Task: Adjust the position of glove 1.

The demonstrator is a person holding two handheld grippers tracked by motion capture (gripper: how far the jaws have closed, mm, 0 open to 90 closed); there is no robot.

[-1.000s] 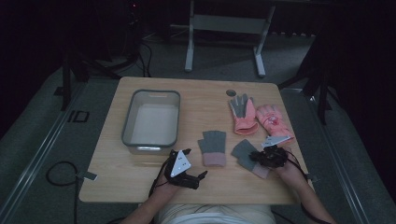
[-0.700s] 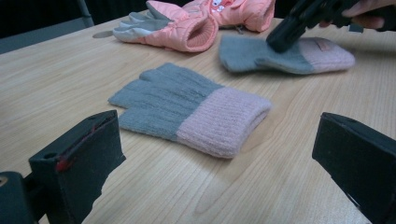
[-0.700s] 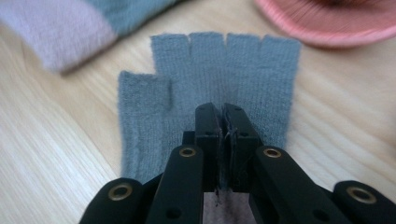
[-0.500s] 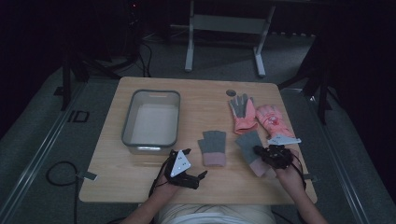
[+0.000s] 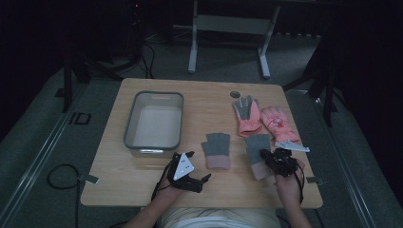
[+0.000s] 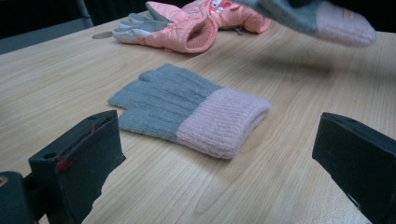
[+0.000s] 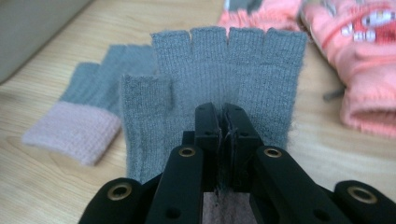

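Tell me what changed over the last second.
The right gripper clamped shut on the grey glove and lifted it off the table. The left gripper, second grey glove, pink gloves and bin stayed put.

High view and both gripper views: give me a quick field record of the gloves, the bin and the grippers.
held glove: grey knit glove, pink cuff, pinched in the right gripper, lifted off the table
second grey glove: flat on the table, untouched
left gripper: fingers open, aimed at that glove
pink gloves: far right, side by side
bin: far left, holds nothing
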